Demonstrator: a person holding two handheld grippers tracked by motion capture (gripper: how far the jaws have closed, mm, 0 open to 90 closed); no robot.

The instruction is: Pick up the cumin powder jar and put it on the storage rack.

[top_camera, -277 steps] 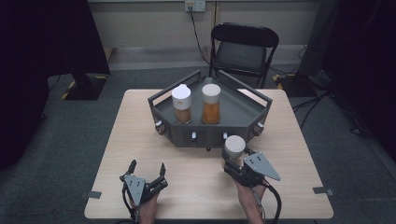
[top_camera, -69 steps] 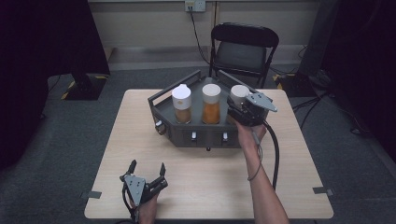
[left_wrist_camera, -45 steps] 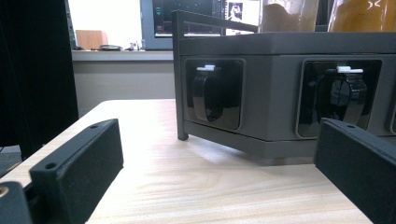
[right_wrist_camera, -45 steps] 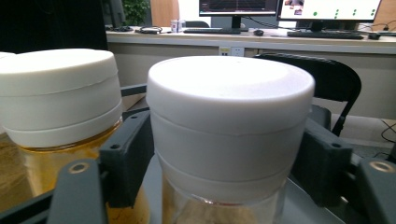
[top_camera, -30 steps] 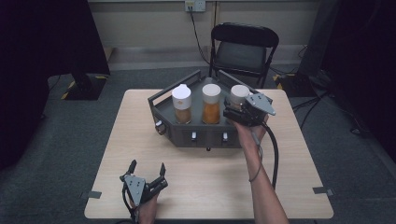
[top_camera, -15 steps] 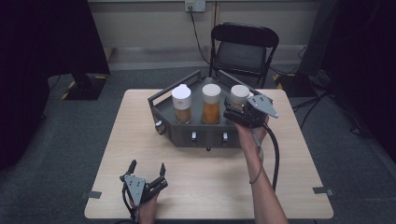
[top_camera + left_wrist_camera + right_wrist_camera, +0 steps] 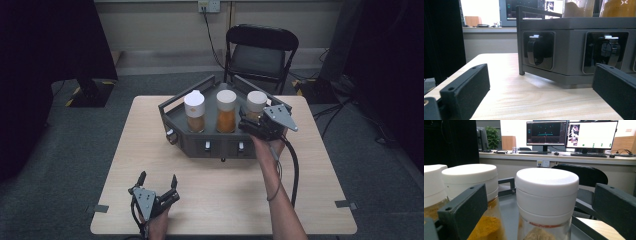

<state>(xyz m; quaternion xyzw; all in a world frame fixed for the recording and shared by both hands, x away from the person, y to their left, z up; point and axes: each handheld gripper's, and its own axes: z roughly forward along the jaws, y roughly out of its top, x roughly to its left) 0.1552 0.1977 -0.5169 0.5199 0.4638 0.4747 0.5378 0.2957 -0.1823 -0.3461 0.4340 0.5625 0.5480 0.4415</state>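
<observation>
Released, right tongs stand open beside unlabelled white-lidded jar.

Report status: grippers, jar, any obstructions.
Right gripper open, jaws either side of third jar standing in tray. Left gripper open, idle on table. Middle jar close alongside.

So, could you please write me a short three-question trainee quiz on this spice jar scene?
1. True or false: the right tongs are clamped shut on a jar.
2. How many white-lidded jars stand in the grey tray?
A. two
B. three
C. four
3. Fill in: the left tongs are over the ___, near its front edge.

Key:
1. False. In the right gripper view the jaws stand apart on either side of the right jar, not touching it.
2. B: the left jar, the middle jar and the right jar.
3. Table.
</observation>
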